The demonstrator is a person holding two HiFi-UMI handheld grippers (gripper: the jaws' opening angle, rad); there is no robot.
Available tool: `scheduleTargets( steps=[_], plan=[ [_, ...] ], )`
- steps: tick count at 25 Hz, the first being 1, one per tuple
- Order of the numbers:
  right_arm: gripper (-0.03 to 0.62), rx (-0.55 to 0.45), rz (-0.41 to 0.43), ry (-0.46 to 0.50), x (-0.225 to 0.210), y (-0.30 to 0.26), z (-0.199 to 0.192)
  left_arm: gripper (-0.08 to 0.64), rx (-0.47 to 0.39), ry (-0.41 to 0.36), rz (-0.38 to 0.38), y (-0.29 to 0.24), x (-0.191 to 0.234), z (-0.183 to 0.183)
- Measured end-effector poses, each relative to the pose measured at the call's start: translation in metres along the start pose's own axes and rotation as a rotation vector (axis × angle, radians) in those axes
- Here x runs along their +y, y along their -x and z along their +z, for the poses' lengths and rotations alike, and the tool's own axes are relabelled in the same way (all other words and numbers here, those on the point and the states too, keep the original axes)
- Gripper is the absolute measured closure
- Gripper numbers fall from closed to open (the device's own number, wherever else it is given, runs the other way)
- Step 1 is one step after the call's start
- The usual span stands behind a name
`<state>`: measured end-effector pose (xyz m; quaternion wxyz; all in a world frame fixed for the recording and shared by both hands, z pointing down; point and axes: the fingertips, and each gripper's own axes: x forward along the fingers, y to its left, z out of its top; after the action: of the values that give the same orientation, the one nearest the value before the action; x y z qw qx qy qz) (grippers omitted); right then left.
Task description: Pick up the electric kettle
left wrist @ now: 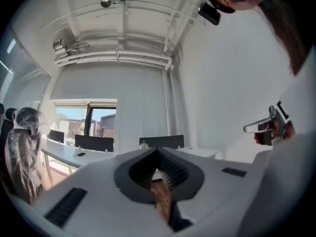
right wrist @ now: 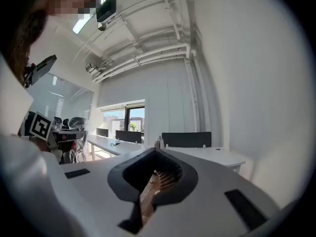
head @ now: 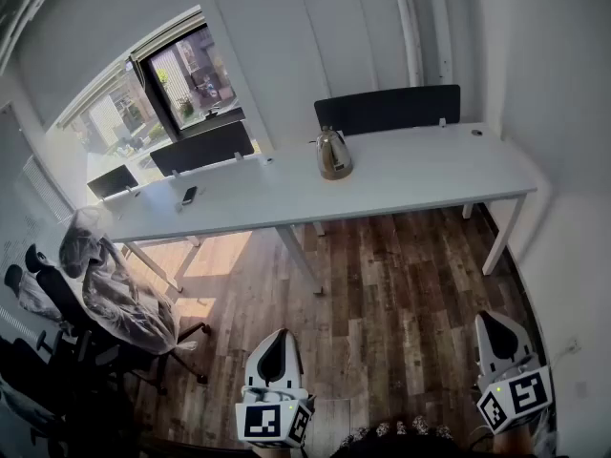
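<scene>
The steel electric kettle (head: 333, 154) stands upright on the long white table (head: 430, 165), close to its far edge and in front of a black divider. It shows small and far off in the left gripper view (left wrist: 143, 144) and in the right gripper view (right wrist: 159, 142). My left gripper (head: 277, 337) hovers low over the wood floor, well short of the table, with its jaws shut and nothing between them (left wrist: 157, 150). To its right, my right gripper (head: 496, 318) is also shut and empty (right wrist: 154, 151). Both point level toward the table.
A phone (head: 189, 196) lies on the table's left part. Black dividers (head: 387, 108) line the far edge. Plastic-wrapped office chairs (head: 115, 284) crowd the left side. Wood floor (head: 382, 275) lies between me and the table. A wall closes the right.
</scene>
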<state>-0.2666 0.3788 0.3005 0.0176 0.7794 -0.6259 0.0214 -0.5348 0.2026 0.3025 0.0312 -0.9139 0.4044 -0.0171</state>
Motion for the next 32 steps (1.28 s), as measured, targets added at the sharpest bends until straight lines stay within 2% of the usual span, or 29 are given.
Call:
scheduleTargets(
  steps=[3, 9, 15, 20, 25, 32],
  plan=[
    [0.586, 0.005, -0.024, 0.023, -0.003, 0.007, 0.002, 0.558, -0.008, 0.027, -0.04, -0.002, -0.006, 0.0],
    [0.586, -0.002, -0.002, 0.014, 0.004, 0.008, 0.003, 0.558, 0.0, -0.055, -0.065, 0.001, -0.014, 0.001],
    [0.586, -0.009, -0.005, 0.027, 0.004, 0.01, 0.005, 0.558, -0.002, -0.051, -0.057, 0.004, -0.015, 0.002],
    [0.586, -0.019, 0.003, -0.006, 0.002, 0.014, 0.007, 0.558, 0.002, -0.042, -0.041, 0.007, -0.013, 0.005],
    [0.586, -0.033, 0.021, 0.058, 0.003, 0.019, 0.01, 0.558, 0.0, -0.041, -0.044, 0.006, -0.025, 0.004],
    [0.586, -0.036, 0.103, -0.048, -0.004, 0.023, 0.002, 0.558, 0.003, 0.005, -0.055, 0.0, -0.047, 0.001]
  ],
)
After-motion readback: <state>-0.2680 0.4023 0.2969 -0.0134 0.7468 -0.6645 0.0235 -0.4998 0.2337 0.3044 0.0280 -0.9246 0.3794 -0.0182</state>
